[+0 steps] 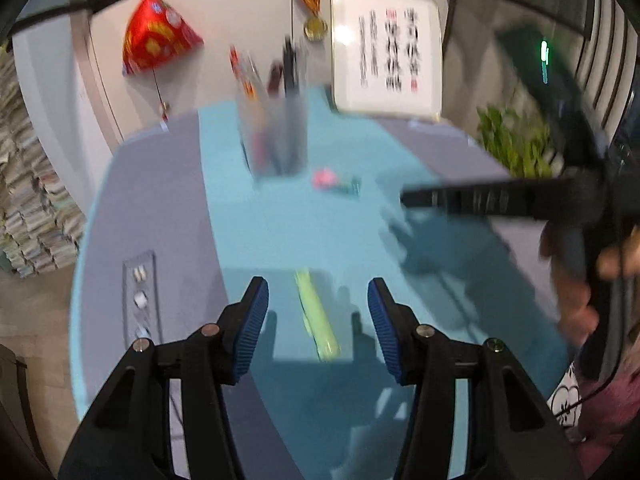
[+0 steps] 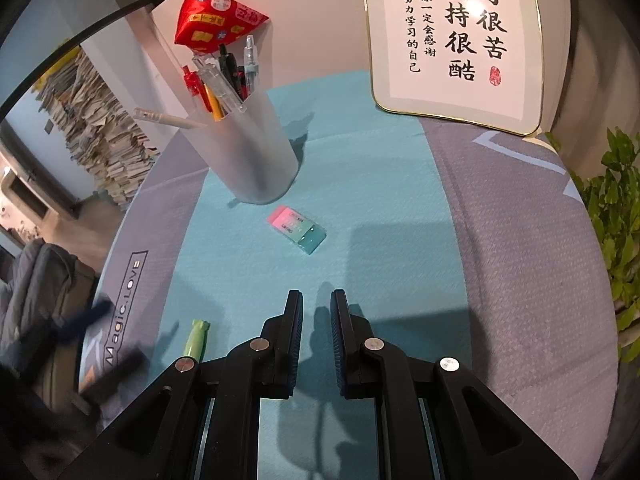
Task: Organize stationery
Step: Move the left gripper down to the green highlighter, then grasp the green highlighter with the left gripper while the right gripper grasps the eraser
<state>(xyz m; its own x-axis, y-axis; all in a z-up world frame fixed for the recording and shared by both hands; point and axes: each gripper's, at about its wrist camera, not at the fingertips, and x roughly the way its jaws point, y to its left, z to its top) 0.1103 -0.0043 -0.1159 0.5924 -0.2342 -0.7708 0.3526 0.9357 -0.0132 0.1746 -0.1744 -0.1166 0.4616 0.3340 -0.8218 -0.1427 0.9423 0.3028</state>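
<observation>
A green pen (image 1: 317, 314) lies on the teal mat (image 1: 280, 224), right between the fingers of my left gripper (image 1: 318, 294), which is open and hovers above it. The pen also shows in the right wrist view (image 2: 196, 338) at lower left. A frosted pen cup (image 2: 244, 148) holds several pens; it appears blurred in the left wrist view (image 1: 276, 132). A pink and teal eraser (image 2: 297, 229) lies in front of the cup, also in the left wrist view (image 1: 336, 182). My right gripper (image 2: 316, 300) is nearly shut, empty, above the mat short of the eraser.
A framed calligraphy sign (image 2: 456, 40) stands at the back right. A red pouch (image 2: 212, 20) hangs on the wall. A green plant (image 2: 616, 216) is at the right edge. Stacked papers (image 2: 100, 120) lie beyond the table's left side.
</observation>
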